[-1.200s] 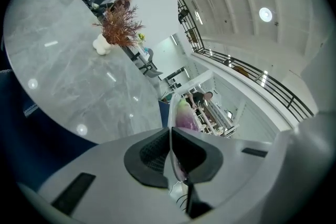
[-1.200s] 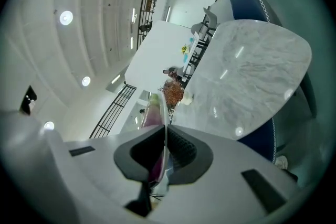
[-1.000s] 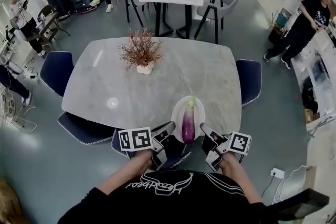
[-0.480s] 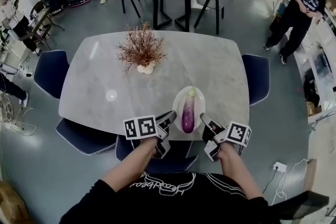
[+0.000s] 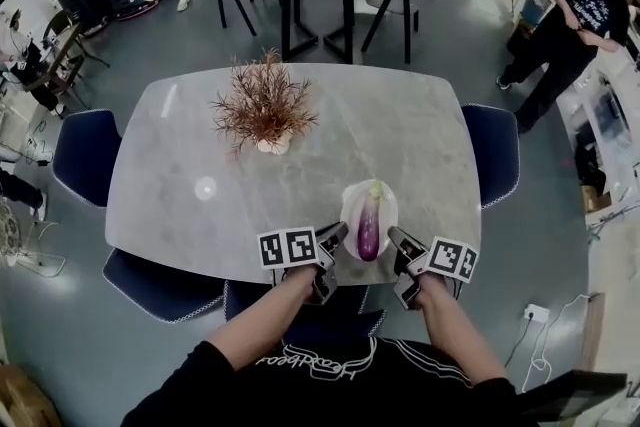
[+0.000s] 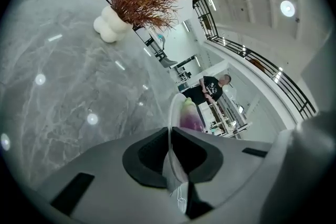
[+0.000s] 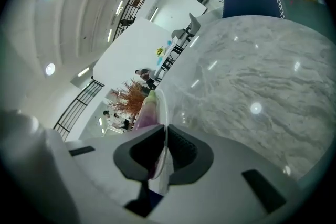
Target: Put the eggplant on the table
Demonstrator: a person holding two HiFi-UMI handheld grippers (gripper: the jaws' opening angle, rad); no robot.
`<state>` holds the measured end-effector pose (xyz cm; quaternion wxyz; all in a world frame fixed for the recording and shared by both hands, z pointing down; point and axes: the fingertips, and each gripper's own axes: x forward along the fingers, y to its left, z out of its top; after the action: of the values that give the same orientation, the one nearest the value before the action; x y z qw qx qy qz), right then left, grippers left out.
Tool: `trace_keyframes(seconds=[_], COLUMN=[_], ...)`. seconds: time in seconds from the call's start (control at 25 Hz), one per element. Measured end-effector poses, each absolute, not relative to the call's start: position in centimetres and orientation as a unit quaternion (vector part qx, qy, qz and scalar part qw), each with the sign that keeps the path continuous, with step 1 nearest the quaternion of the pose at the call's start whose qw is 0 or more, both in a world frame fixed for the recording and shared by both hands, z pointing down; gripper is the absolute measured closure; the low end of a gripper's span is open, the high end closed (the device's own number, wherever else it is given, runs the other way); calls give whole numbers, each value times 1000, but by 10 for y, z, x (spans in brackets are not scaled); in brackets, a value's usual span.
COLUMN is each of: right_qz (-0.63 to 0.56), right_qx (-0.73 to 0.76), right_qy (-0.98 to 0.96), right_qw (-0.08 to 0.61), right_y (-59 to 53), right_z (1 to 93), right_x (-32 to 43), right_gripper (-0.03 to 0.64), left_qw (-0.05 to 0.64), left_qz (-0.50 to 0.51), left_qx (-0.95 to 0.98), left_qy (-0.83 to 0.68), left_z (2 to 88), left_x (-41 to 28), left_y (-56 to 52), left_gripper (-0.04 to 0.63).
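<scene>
The left gripper (image 5: 337, 235) and right gripper (image 5: 396, 238) stayed clamped on the plate (image 5: 348, 200) rim, carrying the eggplant (image 5: 369, 226) down and inward over the table (image 5: 200, 135) near edge; set-down looked imminent

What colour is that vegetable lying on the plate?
The eggplant is purple with a green tip; head view shows it best.

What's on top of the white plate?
A purple eggplant with a green stem lies on the white plate, whose rim the left gripper and right gripper both clamp. The plate surface beneath the eggplant is covered.
</scene>
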<state>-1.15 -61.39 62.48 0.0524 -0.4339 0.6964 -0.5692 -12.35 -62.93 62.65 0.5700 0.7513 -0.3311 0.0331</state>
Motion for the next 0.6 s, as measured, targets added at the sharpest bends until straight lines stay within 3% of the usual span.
trace_keyframes(seconds=[0.6], right_qz=[-590], right_qx=[-473], right_qy=[653], right_qw=[-24], right_y=[-634], right_z=[689], right_x=[-14], right_gripper=[592], left_qw=[589], left_qz=[86], left_qx=[713], left_qy=[-371], left_z=[694], left_x=[-127], left_y=[-649], left_gripper=[572])
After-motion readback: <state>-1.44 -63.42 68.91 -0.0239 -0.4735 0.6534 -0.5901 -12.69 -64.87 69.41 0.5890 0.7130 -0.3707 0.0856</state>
